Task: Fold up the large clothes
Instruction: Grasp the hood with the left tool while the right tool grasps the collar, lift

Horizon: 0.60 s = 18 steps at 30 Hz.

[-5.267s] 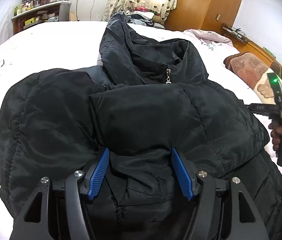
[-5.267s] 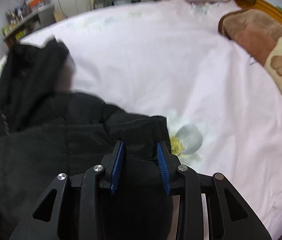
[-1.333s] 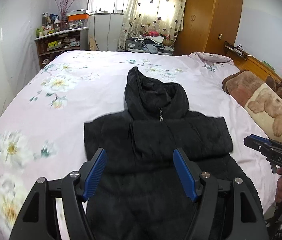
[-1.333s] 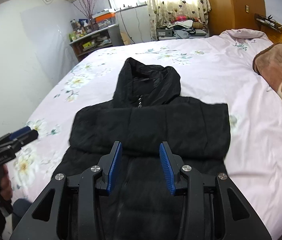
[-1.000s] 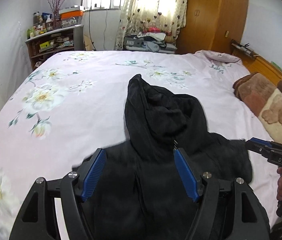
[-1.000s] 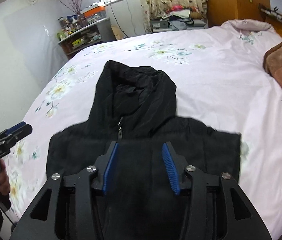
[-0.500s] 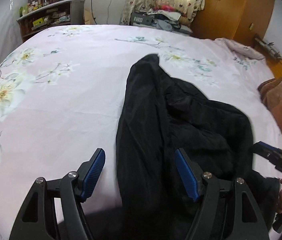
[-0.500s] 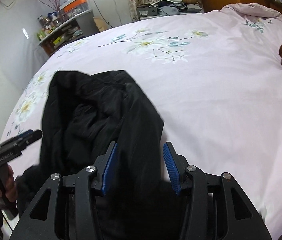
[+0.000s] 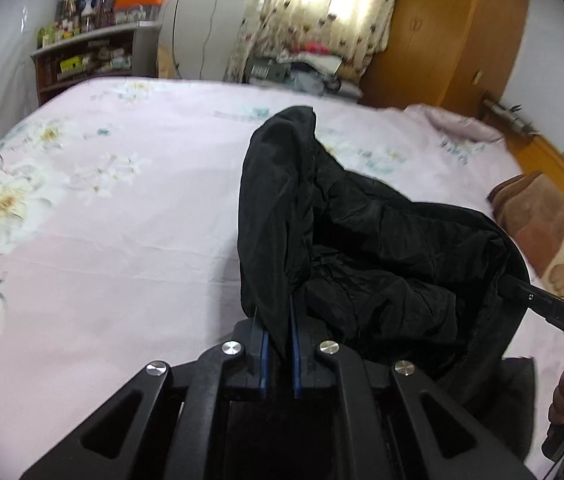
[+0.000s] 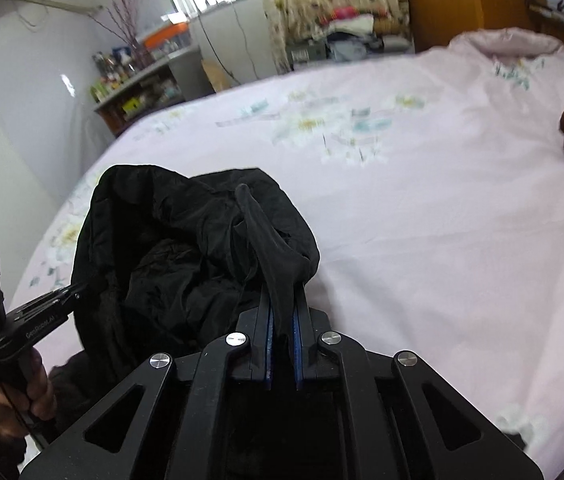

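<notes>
Each hand-held gripper, left (image 9: 278,334) and right (image 10: 282,330), pinches one side of the black jacket's (image 9: 381,248) hood above the bed (image 9: 122,248).

Jacket hood (image 9: 361,240) lies on the bed (image 9: 122,240), bunched between the two tongs. Left tongs (image 9: 278,344) pinch its left edge, right tongs (image 10: 282,340) pinch its right edge. Blanket (image 9: 541,216) on the bed to the right of the hood. Shelf unit (image 9: 90,60) behind the bed's far left corner, wardrobe (image 9: 449,36) behind the far right, clothes pile (image 9: 305,68) between them.
</notes>
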Each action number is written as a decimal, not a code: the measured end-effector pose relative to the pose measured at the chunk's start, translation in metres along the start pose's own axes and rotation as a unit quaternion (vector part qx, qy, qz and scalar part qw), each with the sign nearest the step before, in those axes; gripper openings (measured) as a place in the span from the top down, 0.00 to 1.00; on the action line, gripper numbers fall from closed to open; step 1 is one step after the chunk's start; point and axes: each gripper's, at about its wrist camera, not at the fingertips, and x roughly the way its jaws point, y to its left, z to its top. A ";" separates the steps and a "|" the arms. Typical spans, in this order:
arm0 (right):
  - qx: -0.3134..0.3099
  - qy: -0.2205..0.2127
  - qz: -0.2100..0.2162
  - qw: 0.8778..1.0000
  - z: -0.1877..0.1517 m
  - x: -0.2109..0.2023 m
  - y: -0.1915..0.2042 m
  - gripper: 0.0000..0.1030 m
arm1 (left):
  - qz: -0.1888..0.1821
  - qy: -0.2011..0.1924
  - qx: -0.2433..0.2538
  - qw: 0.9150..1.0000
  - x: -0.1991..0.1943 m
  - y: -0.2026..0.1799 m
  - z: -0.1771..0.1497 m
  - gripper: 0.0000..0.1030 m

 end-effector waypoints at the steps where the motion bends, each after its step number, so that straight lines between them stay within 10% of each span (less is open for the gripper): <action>1: -0.001 -0.008 0.003 1.000 -0.003 -0.014 0.003 0.93 | -0.006 -0.012 0.005 1.000 -0.018 -0.002 -0.003 0.92; 9: 0.033 -0.042 0.024 0.998 -0.069 -0.108 0.008 0.93 | -0.032 -0.048 0.034 0.998 -0.113 -0.017 -0.055 0.91; 18: 0.085 0.016 0.029 0.996 -0.153 -0.116 -0.008 0.93 | -0.019 0.002 0.021 1.000 -0.136 -0.009 -0.125 0.87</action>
